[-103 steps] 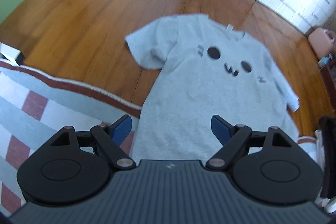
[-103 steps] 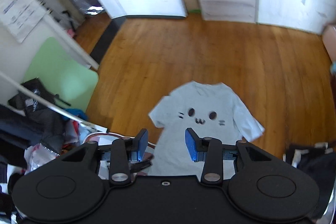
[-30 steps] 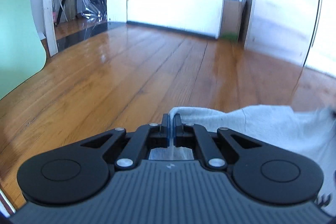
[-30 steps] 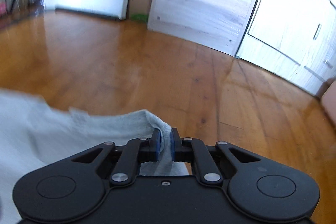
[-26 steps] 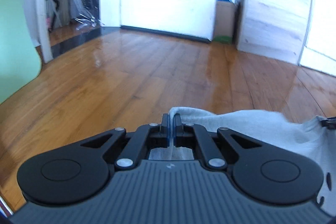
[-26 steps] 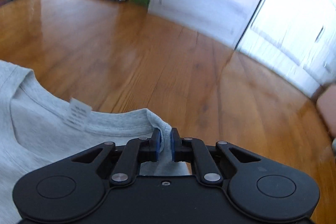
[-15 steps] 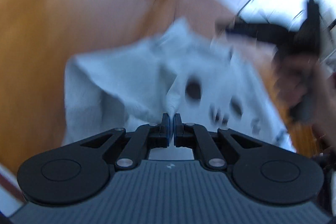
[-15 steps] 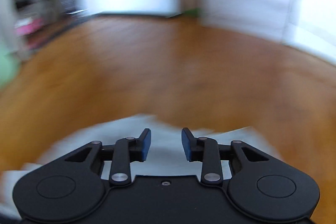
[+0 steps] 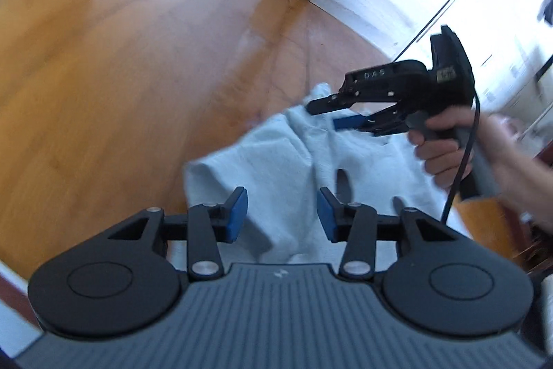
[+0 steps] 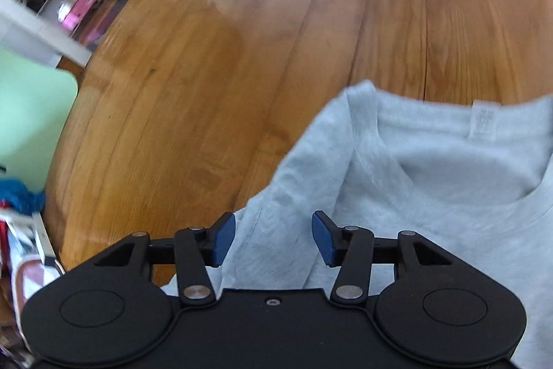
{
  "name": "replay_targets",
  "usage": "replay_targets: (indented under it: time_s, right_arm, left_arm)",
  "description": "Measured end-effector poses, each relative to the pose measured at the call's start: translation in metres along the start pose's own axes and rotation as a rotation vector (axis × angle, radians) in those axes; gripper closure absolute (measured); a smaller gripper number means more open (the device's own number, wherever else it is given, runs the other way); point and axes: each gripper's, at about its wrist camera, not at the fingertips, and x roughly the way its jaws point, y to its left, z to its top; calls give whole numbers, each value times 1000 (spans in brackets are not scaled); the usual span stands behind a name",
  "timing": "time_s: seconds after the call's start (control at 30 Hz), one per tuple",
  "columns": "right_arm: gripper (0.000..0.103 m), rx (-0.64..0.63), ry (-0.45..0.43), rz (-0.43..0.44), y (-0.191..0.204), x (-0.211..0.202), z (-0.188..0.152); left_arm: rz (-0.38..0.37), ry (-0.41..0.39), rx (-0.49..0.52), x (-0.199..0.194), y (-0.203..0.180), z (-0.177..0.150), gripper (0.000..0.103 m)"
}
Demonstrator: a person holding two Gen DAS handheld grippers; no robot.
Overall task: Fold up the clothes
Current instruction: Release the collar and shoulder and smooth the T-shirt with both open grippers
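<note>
Both grippers, left [image 9: 281,213] and right [image 10: 273,239], gape wide above your grey T-shirt [image 10: 432,196] lower right; smooth it before pinching.

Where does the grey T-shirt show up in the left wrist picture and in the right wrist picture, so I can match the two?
Left wrist view: the grey T-shirt lies rumpled on the wooden floor, centre to right, beyond the open left hand-held gripper.
Right wrist view: it fills the lower right, neck opening and white label showing.
Shared landmark: the wooden floor.
</note>
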Motion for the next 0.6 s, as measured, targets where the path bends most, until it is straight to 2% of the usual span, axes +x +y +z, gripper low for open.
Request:
replay_targets:
  time_s: [0.03,0.1,0.2,0.27,0.4,0.43,0.57,0.6]
  right_arm:
    - [97,10,-25,33,-4,-1,-4]
    - [97,30,-74,98,-12,-3,-11]
    - [97,88,-194,246,-34,-28,-25]
    - [97,99,-210,197,-48,-40,-35]
    - [94,-14,-113,-159,-66,-37,-59]
    - [95,-23,-91,-201,-71,-36,-66]
    - [86,-16,-117,-261,-72,-49,-81]
    - [85,-10,-133,-246,-72,-51,-83]
  left_arm:
    - [-13,13,-15,9,1,0,58]
    - [-13,45,-22,25,-3,-6,49]
    - [13,88,-4,42,-9,-12,49]
    - [21,99,9,39,-16,-14,49]
    - [-3,112,69,21,-29,-17,47]
    - [-3,116,77,19,-30,-17,47]
    - [-42,139,24,25,-19,-21,47]
    - [-58,146,3,30,-16,-23,47]
